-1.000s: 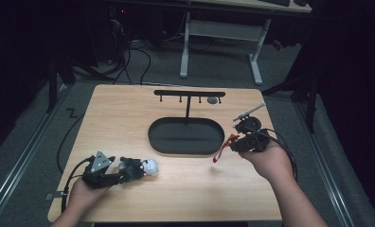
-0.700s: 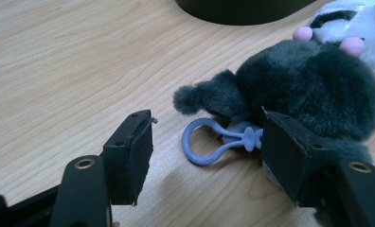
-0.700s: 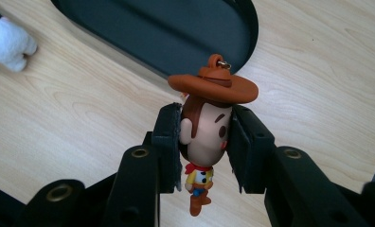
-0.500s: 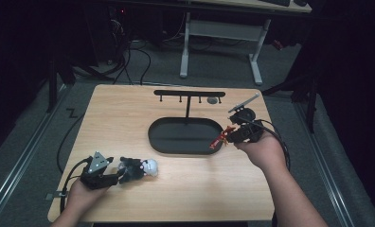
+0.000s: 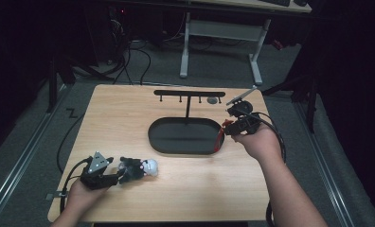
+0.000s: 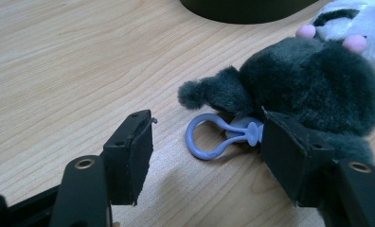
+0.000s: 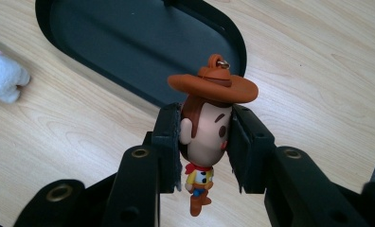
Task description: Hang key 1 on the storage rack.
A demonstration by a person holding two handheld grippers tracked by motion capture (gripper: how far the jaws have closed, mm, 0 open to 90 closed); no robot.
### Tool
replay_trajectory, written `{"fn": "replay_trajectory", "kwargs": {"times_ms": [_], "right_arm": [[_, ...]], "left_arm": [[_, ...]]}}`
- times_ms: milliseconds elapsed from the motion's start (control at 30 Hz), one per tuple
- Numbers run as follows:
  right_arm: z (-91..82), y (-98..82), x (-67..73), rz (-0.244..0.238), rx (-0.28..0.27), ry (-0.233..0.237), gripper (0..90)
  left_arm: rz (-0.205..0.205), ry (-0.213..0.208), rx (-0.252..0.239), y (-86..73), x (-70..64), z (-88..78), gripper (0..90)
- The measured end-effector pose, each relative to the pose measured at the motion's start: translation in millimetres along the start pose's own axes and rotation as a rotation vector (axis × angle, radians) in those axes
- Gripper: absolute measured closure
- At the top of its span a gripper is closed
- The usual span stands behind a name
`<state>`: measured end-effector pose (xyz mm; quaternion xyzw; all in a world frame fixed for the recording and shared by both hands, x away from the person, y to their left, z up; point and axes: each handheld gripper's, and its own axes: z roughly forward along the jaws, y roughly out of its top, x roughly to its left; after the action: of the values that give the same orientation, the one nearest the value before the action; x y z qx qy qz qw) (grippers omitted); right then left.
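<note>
A small cowboy figure [image 7: 205,132] with a brown hat and a metal ring on top is clamped by its head between the pads of my right gripper [image 7: 205,142], which is shut on it. In the high view the right gripper [image 5: 225,131] hovers at the right end of the black oval tray [image 5: 157,142], with the figure [image 5: 218,140] hanging below it. A dark grey and white plush toy [image 6: 318,85] lies on the table, its blue clasp loop [image 6: 205,142] between the jaws of my open left gripper [image 6: 209,125]. The left gripper [image 5: 120,176] sits at the front left, beside the plush [image 5: 139,168].
A black T-shaped rack [image 5: 189,93] with several hooks rises from the tray; a small grey item [image 5: 213,100] hangs near its right end. The wooden table [image 5: 119,118] ends close behind the rack. Cables trail from both grippers. White desk legs [image 5: 184,52] stand beyond the table.
My right gripper has carried the cowboy figure away from the person, toward the rack's right end and slightly left. The left gripper and the plush have stayed put.
</note>
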<state>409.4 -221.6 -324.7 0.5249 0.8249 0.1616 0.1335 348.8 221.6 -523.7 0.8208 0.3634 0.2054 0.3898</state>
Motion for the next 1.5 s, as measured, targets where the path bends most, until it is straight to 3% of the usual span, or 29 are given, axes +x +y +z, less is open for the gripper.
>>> {"fn": "replay_trajectory", "kwargs": {"times_ms": [433,1033,1500], "right_arm": [[0.1,15.7,-8.1,0.006,-0.016,-0.02,66.5],[11.4,39.5,-6.7,0.003,-0.021,-0.018,66.6],[15.1,53.4,-17.8,0.045,-0.036,-0.044,66.6]], "left_arm": [[0.001,0.0,0.001,-0.4,0.5,0.0,35.3],[-0.007,0.002,-0.001,-0.8,2.8,0.3,35.3],[-0.008,0.0,-0.004,-1.4,3.1,-0.6,35.4]]}}
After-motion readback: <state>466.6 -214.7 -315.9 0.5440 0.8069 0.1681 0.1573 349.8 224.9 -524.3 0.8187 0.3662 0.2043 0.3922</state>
